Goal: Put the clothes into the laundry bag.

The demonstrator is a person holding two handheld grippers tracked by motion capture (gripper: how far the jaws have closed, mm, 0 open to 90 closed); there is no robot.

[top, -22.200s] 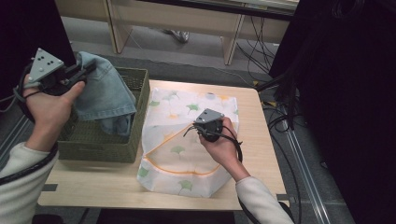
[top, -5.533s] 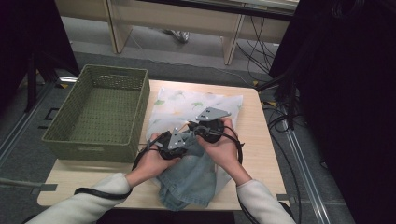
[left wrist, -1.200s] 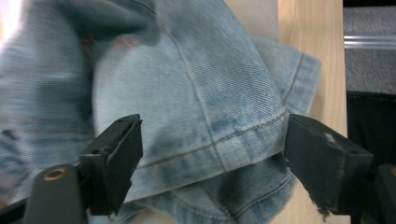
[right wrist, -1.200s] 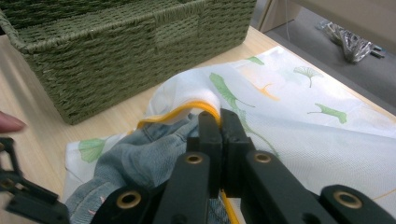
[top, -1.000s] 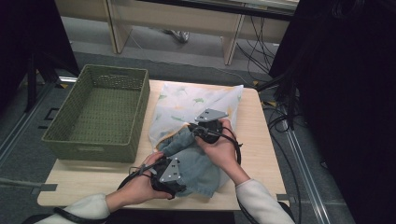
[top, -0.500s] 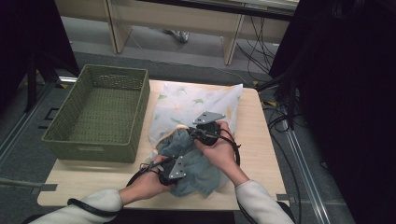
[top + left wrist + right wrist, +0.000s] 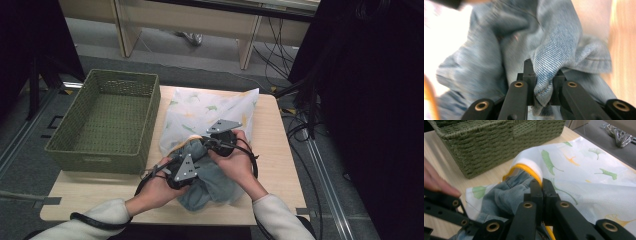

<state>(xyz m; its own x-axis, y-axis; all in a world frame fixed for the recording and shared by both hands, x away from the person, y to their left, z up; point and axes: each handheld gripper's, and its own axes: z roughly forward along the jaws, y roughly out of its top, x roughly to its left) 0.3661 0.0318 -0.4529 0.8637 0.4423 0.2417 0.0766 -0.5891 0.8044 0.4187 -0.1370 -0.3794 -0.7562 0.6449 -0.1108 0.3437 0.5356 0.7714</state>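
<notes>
Counting: one worktop (image 7: 280, 165), one basket (image 7: 107, 120), one leaf-print mesh bag (image 7: 210, 107), one denim garment (image 7: 210, 182), two grippers.
Basket: stands left of the bag.
Denim: half in the bag's mouth, pushed deeper than a second ago.
Left gripper (image 7: 543, 87): jaws clamped on a denim fold, moved up toward the bag.
Right gripper (image 7: 542, 188): jaws pinching the bag's yellow rim (image 7: 527, 171).

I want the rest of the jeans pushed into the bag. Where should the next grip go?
Grip the bunched fold of the jeans lying outside the bag, coming from the near table edge. It stands proud, so jaws can close over it, and pushing forward feeds the mouth.
</notes>
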